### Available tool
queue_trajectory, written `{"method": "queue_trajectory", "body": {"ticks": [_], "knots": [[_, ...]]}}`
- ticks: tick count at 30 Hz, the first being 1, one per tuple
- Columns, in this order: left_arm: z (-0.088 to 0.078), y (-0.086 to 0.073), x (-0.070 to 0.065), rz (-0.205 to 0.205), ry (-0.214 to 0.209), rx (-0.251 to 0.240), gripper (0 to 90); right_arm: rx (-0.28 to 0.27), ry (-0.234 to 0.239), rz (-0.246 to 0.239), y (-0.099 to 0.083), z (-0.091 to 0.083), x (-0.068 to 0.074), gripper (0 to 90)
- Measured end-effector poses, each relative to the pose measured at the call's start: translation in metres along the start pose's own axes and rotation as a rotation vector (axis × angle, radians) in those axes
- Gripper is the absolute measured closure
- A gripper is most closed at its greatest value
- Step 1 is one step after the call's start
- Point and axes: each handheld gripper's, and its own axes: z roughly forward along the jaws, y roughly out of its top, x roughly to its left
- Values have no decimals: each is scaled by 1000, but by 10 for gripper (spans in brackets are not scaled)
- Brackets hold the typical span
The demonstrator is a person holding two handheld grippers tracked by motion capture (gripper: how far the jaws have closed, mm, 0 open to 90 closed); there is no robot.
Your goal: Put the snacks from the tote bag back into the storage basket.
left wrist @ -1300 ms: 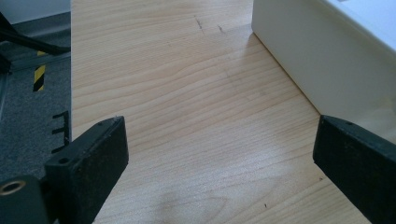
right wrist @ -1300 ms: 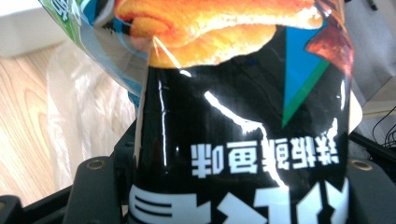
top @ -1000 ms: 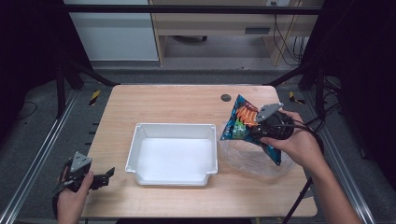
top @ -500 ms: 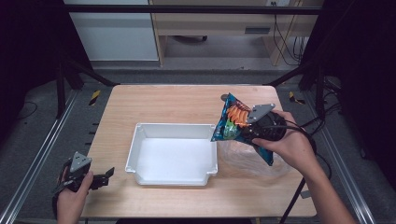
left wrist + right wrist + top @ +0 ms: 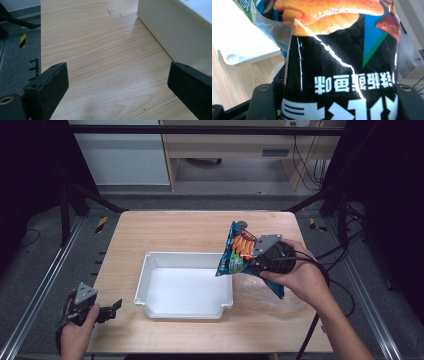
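Two tools in play. Right tool point(image 5: 257, 260) clamped on snack bag point(image 5: 239, 254), held above counter point(image 5: 175, 227) at right rim of white tray point(image 5: 182, 282). Bag's long axis tilted, top end leaning over tray. Tray lies left of bag, interior bare, room to drop. Left tool point(image 5: 107, 310) jaws apart, holding nothing, at counter's front-left edge, just beside tray's left wall.

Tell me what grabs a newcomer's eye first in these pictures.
The bright blue and orange snack bag stands out, clamped in the right gripper and held above the right edge of the white tray at the table's middle. Next comes the left gripper, open and idle at the wooden table's near left corner.
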Motion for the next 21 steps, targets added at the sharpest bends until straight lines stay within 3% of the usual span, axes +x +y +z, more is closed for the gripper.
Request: {"method": "queue_trajectory", "body": {"ticks": [21], "knots": [[0, 0, 0, -4, 1, -2, 31, -24, 17, -62, 23, 2, 18, 365]]}}
